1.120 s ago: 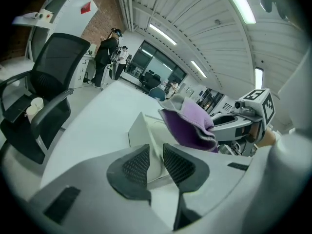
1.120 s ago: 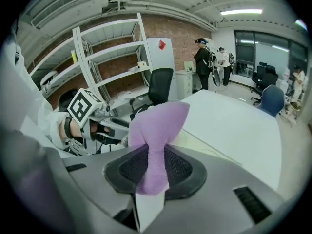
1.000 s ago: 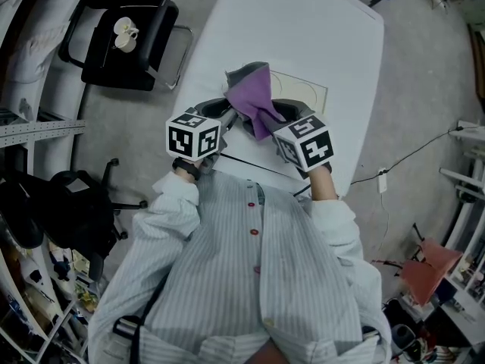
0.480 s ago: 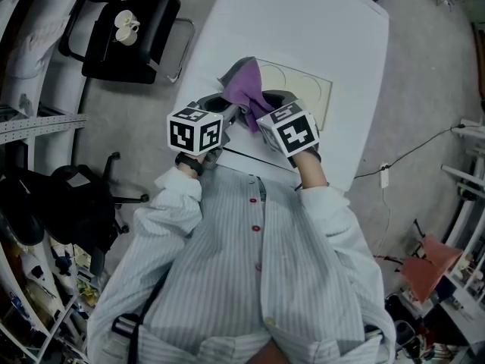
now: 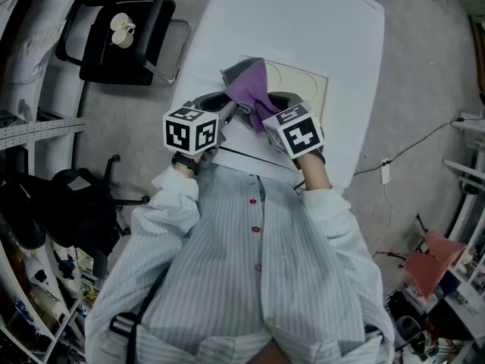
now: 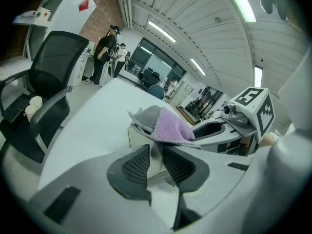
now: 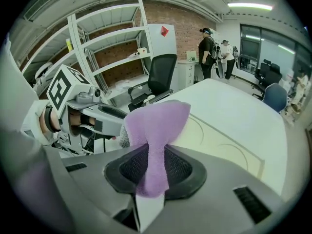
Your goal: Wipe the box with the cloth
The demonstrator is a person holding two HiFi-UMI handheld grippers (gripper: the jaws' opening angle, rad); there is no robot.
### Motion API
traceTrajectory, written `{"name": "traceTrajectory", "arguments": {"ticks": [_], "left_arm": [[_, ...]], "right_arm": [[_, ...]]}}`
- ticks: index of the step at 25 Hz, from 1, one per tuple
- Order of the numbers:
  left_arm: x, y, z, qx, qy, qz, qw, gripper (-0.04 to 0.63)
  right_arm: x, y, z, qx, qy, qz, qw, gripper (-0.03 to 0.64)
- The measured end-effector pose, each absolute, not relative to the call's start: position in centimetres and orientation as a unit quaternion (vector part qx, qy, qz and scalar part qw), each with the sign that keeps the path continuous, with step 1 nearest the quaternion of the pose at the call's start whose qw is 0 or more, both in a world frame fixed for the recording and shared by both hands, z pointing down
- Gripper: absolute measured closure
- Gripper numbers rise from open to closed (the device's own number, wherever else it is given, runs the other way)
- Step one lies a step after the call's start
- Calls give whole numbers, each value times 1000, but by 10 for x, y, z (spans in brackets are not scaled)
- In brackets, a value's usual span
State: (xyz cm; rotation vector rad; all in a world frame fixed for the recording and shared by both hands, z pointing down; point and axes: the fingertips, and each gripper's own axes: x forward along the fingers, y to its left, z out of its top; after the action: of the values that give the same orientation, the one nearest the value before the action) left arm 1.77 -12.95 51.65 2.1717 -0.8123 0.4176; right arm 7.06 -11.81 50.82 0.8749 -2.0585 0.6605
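A flat cream box point(image 5: 303, 88) printed with curved lines lies on the white table point(image 5: 303, 21). A cloth point(image 5: 250, 91), purple on one side and grey on the other, is draped over the box's near-left part. My right gripper point(image 5: 267, 116) is shut on the cloth point(image 7: 156, 126), which bunches up between its pads and spreads above them. My left gripper point(image 5: 227, 112) is beside it, shut on the near edge of the box point(image 6: 139, 135). In the left gripper view the cloth point(image 6: 168, 126) rests on the box top, just past my left gripper point(image 6: 156, 155).
A black office chair point(image 5: 125, 32) with a small white object on its seat stands left of the table. Another dark chair point(image 5: 68, 203) and metal shelving point(image 7: 112, 43) are further left. A cable point(image 5: 409, 158) runs across the floor on the right. Two people point(image 7: 207, 50) stand beyond the table.
My right gripper slid the cloth left across the box, then back a little to the right. The left gripper stayed almost where it was.
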Motion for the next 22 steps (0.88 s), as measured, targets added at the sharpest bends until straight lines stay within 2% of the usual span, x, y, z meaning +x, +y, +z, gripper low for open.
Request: {"name": "traceTrajectory", "arguments": {"ticks": [22], "left_arm": [[21, -127, 517, 853, -322, 174, 373, 522]], "right_arm": [[199, -83, 509, 440, -735, 300, 419, 525]]}}
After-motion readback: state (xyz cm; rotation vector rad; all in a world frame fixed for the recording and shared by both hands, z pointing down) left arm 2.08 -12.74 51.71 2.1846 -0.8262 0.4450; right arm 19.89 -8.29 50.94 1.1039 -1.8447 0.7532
